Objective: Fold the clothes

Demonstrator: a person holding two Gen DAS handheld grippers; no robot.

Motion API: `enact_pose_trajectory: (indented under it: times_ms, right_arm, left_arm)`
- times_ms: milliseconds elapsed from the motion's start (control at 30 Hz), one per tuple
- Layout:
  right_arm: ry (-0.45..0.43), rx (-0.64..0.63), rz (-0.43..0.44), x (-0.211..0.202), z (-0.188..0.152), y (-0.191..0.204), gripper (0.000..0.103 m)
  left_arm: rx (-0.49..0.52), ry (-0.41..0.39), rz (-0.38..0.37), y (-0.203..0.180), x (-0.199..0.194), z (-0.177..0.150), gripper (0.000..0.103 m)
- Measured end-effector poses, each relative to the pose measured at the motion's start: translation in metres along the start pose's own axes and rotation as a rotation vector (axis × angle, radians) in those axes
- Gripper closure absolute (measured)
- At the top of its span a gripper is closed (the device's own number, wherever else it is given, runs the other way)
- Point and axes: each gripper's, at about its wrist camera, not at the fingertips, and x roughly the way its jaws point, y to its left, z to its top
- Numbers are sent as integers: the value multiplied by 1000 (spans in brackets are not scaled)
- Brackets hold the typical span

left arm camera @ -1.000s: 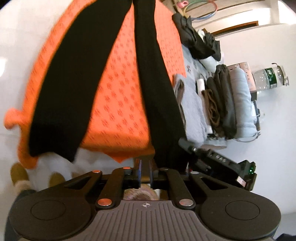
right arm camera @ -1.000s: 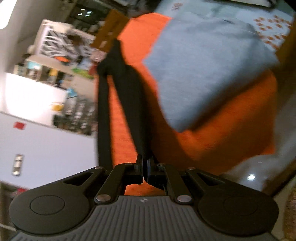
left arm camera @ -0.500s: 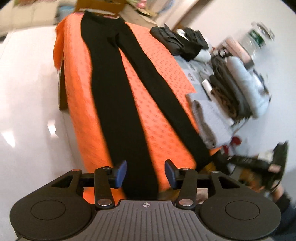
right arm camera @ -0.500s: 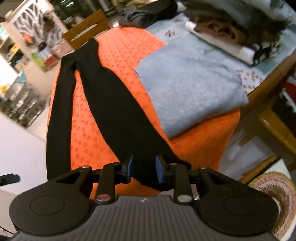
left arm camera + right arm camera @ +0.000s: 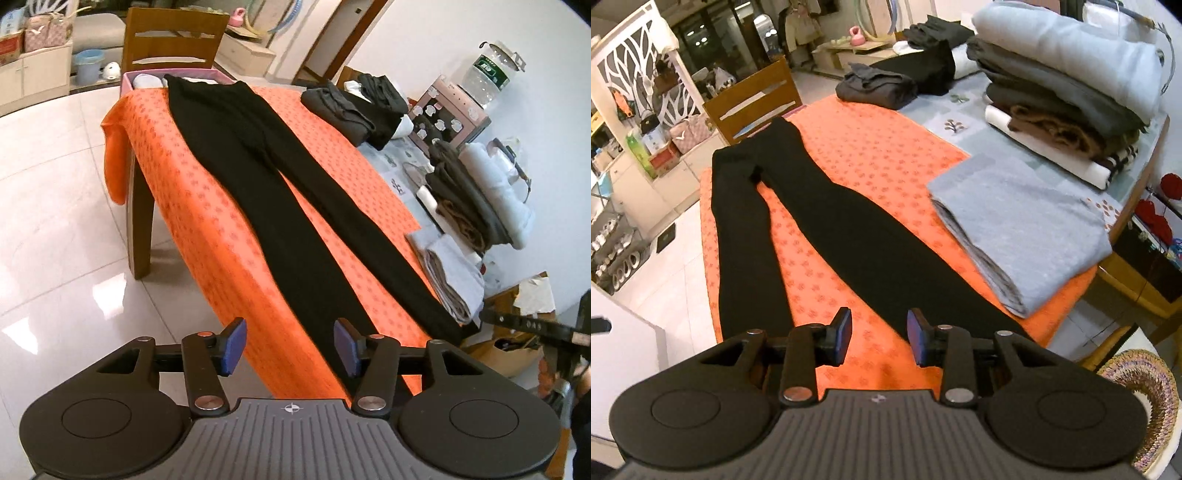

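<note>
Place was a home, living/dining area. Evidence: wooden dining chair (image 5: pixel 173 40) at top centre of the left wrist view, glossy white floor tiles (image 5: pixel 55 221) on the left, water dispenser with bottle (image 5: pixel 487 74) at upper right. Right wrist view had a white cut-out room divider (image 5: pixel 639 74) at upper left, handbags (image 5: pixel 689 133) below it, shoe rack (image 5: pixel 613 251) at the left edge, pink kettlebell (image 5: pixel 856 37) at top centre. Tabletop (image 5: pixel 886 155) carried an orange patterned cloth and stacks of folded clothes (image 5: pixel 1063 85) at upper right. Domestic clutter, no lab or shop gear.
</note>
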Motion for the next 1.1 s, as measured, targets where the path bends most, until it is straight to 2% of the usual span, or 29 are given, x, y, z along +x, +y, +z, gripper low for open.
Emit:
enact_pose_trajectory:
  times_ms: [200,333,567,633,933,1100]
  right_arm:
    - [-29,30,6,22,14,25,61]
    - [-43,57,7,45,26,38,61]
    - [-26,71,-54,80,51,57,60]
    - [-27,78,-77,88,56,62,54]
    - [-25,123,-157,124,78,90,54]
    - [-34,176,-224,146,96,110,54]
  left_arm:
    - [77,22,-15,37,27,76,46]
    - [123,47,-2,48,53,134,46]
    - [202,88,-34,54,92,213,41]
    - [212,92,-36,60,106,234,41]
    - [265,127,-47,94,184,334,40]
    - [344,164,-123,106,234,394,39]
